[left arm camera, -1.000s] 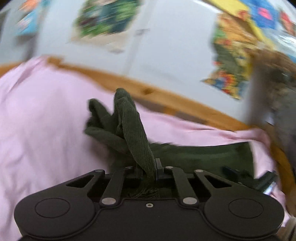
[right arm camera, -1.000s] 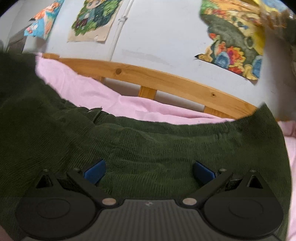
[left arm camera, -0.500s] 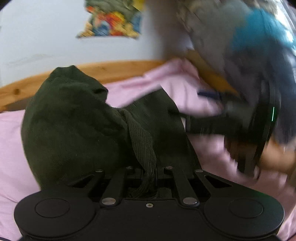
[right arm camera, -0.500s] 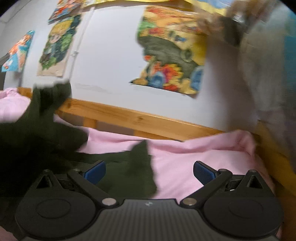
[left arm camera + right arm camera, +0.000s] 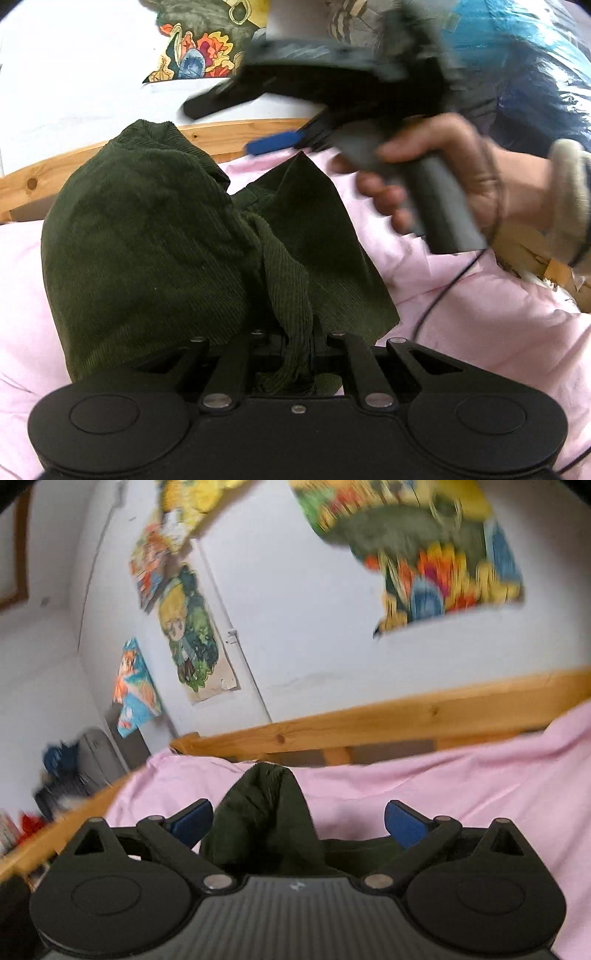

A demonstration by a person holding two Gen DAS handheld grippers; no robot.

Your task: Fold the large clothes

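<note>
A dark green corduroy garment lies bunched on the pink bed sheet. My left gripper is shut on a twisted fold of the green garment. My right gripper is open, its blue fingertips spread apart, with a raised hump of the garment between and beyond them. In the left wrist view the right gripper hovers above the garment's far edge, held by a hand.
A wooden bed rail runs along the far edge of the bed, with a poster-covered white wall behind it. A thin black cable lies on the sheet at right. Clutter sits past the bed's left end.
My right gripper has let go of the garment, lifted off it and swung left. The left gripper still holds its fold; the garment has bunched into a heap.
</note>
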